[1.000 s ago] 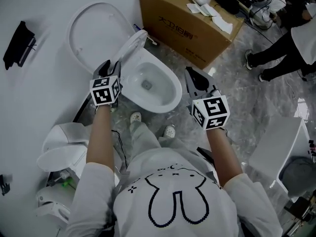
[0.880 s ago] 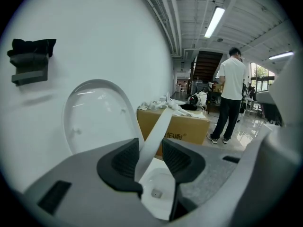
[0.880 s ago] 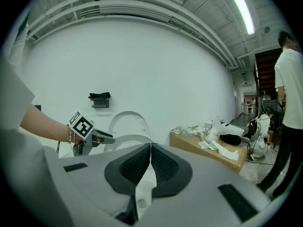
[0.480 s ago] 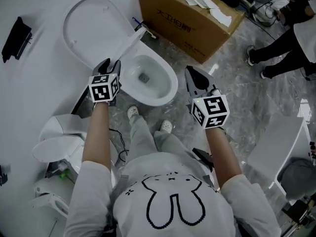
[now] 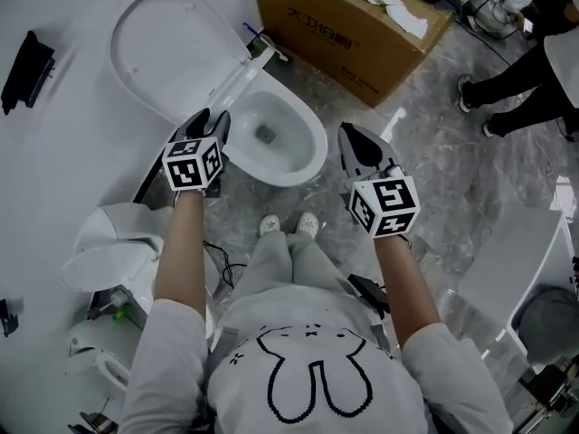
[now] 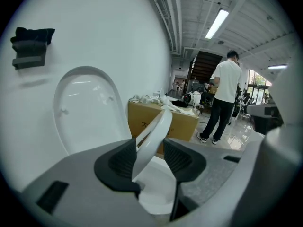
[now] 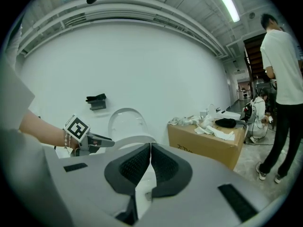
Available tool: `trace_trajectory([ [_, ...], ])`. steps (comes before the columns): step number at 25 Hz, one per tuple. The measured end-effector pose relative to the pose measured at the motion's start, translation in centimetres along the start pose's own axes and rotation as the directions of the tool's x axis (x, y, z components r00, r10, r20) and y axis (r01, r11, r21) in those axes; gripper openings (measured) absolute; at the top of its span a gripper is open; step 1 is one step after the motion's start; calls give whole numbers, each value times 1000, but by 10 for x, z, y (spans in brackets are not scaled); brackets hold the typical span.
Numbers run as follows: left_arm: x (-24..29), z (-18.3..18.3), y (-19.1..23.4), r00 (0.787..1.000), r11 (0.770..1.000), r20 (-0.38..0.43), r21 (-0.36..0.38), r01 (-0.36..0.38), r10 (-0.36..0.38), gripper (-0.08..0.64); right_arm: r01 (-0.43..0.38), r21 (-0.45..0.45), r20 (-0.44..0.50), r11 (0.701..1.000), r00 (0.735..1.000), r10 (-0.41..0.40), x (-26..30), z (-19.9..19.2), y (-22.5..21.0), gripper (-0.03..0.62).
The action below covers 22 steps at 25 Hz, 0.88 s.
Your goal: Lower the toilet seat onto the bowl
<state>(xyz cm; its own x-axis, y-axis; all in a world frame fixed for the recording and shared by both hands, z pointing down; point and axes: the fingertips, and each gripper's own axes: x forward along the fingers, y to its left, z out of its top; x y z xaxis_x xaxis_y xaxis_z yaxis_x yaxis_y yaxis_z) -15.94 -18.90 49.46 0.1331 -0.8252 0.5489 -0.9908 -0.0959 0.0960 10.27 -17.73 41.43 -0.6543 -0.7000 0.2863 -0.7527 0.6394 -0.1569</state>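
The white toilet bowl (image 5: pixel 303 156) stands against the wall with its lid (image 5: pixel 167 48) upright. The seat ring (image 5: pixel 237 78) stands raised at a slant over the bowl. My left gripper (image 5: pixel 210 121) is at the seat's front edge. In the left gripper view the seat (image 6: pixel 158 126) runs between the pads of the left gripper (image 6: pixel 149 148). Its jaws have just been opening: the left pad lies against the ring, and a gap shows at the right pad. My right gripper (image 5: pixel 355 136) hangs shut to the right of the bowl, holding nothing, its pads (image 7: pixel 142 162) together.
A brown cardboard box (image 5: pixel 348 25) with rags on top stands right of the toilet. A person's legs (image 5: pixel 516 89) are at the far right. Another toilet's parts (image 5: pixel 118 260) lie at the left. A black bracket (image 5: pixel 27 66) hangs on the wall. My own feet (image 5: pixel 289 224) are before the bowl.
My left gripper has closed in on the seat's front edge, and the ring now lies between its jaws. The right gripper sank slightly. My feet have come together.
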Motion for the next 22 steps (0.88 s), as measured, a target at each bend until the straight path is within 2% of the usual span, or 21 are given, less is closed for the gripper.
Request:
trace_trajectory([
  [9, 3, -16, -19, 994, 994, -19, 24, 109, -109, 173, 37, 30, -32, 999, 999, -36, 3, -22, 4, 29],
  [22, 12, -50, -51, 965, 965, -89, 63, 253, -248, 184, 93, 53, -85, 994, 992, -89, 6, -57, 4, 29],
])
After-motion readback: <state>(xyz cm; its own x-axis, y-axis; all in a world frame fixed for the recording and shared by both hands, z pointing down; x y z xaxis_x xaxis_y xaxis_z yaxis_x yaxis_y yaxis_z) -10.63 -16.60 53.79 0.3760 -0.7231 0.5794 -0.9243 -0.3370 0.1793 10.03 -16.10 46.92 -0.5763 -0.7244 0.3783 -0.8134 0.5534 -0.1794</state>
